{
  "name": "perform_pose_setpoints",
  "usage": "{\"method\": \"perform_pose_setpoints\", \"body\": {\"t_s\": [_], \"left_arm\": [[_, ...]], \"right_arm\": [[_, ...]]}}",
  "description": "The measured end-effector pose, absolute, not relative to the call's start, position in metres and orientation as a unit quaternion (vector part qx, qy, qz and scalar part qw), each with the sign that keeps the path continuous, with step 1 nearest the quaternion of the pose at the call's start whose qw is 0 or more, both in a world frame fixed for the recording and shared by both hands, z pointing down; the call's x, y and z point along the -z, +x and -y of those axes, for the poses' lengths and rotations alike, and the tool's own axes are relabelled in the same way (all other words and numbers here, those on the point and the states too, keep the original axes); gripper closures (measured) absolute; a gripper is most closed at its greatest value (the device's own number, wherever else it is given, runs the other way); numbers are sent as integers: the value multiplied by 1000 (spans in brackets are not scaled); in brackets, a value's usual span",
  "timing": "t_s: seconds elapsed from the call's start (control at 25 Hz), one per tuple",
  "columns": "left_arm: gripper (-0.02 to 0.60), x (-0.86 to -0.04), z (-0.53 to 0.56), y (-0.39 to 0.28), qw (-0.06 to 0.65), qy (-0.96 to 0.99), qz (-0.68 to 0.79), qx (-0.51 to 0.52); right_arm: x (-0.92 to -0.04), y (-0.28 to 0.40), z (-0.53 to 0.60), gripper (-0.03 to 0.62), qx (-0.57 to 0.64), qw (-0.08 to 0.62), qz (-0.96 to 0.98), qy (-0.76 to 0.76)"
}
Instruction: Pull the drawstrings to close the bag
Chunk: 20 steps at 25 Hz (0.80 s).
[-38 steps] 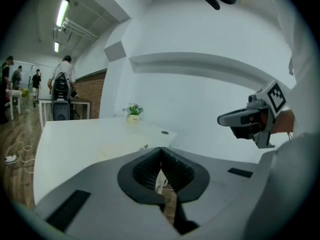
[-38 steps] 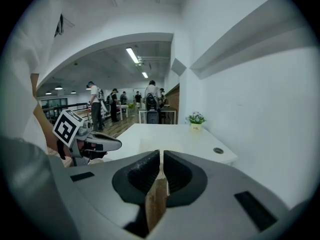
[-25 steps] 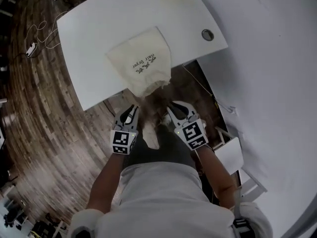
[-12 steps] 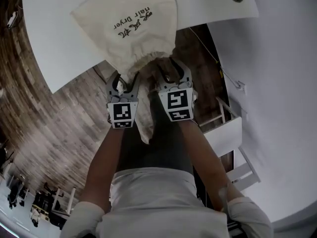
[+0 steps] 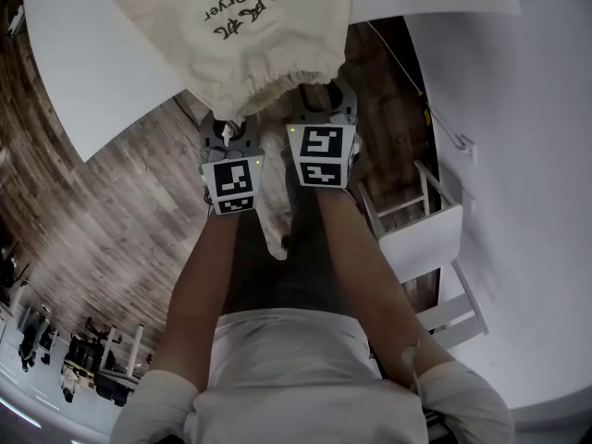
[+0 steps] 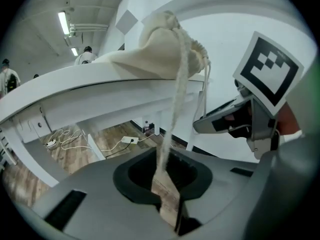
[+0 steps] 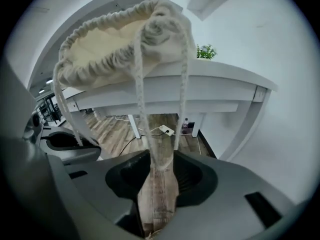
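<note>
The cream drawstring bag [image 5: 240, 35] with dark print lies on the white table [image 5: 102, 72], its gathered mouth hanging over the near edge. My left gripper [image 5: 229, 135] sits just below the mouth. In the left gripper view one cord [image 6: 175, 104] drops from the bag [image 6: 155, 49] into the narrow gap of the left gripper [image 6: 165, 194], whose jaws are closing with the cord between them, not pinched. My right gripper [image 5: 322, 109] is beside it, jaws opening. A looped cord [image 7: 137, 94] hangs loose through the right gripper [image 7: 159, 184].
A white shelf unit [image 5: 416, 239] stands right of the person's legs, against the white wall. Wooden floor lies below. A power strip with cables [image 6: 129, 140] is under the table. A small plant [image 7: 205, 51] stands on the tabletop. People stand far off [image 6: 87, 54].
Both grippers have moved up from well below the table edge to the bag's mouth. Their jaws, shut a second ago, now stand apart, and the cords hang slack.
</note>
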<state>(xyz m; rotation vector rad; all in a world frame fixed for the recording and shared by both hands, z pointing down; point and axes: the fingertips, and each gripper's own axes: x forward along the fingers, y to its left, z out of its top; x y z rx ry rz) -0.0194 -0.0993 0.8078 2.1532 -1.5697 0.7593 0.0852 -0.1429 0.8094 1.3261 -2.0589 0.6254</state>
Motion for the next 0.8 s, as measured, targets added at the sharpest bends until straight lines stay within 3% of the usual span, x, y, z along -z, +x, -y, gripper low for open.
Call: {"method": "perform_pose_setpoints", "body": {"t_s": [0.04,0.08,0.16,0.52,0.8], "left_arm": [[531,-808,98,-21,183,764,555,-274],[532,-808,96,-22,184,764,553,-276],[549,-806,90,-27,187,763,554,-277],[554,-722,67,-75,178,757,587,-225],[555,-633,80,-135,191,709,670,-104]], "right_arm": [[-806,89,145,467,-230,299,775,507],[-803,93,147,523,-225,295,773,514],[-797,102,147,537,-217,289,772,523],[-730,147,138,545,-176,251,772,557],[-651,161,173,546,-126,221,780,572]]}}
